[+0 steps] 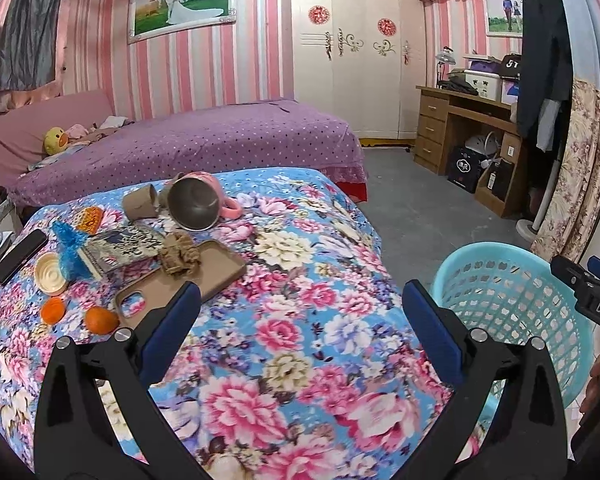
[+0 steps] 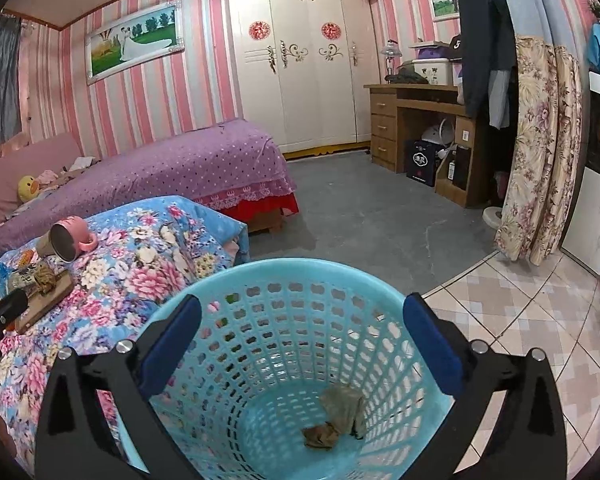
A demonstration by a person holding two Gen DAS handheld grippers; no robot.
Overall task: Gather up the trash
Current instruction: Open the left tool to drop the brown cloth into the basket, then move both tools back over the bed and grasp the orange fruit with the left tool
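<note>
Left wrist view: your left gripper (image 1: 300,312) stands wide open with nothing between its blue pads, only the floral bedspread (image 1: 300,280) beneath the gap. What remains to collect lies up and to the left of the claw: a crumpled brown wad (image 1: 179,255) resting on a tan tray (image 1: 224,266), with two pieces of orange peel (image 1: 100,319) in the lower left, just beside the left finger. The wad's long axis runs roughly up and down the frame. I judge this hand the nearer one for the next pick, and it needs to swing toward the left of the frame. The turquoise basket (image 1: 512,300) sits at the lower right, off the bed's edge, and your right gripper (image 1: 588,292) shows as a black tip at the right border, over the basket's far side.

Right wrist view: your right gripper (image 2: 302,340) is spread fully, empty, and looks straight down into the basket (image 2: 300,280). At the bottom lie crumpled brownish scraps (image 2: 340,412), clear of the pads, so that drop looks finished. Only this view shows the basket's contents; the other sees just its mesh wall. The wad (image 2: 44,278) on the tray (image 2: 56,292) appears small at the left edge, well apart from this claw, and the orange pieces cannot be made out. The left gripper (image 2: 4,312) pokes in there as a dark tip, next to the tray.
</note>
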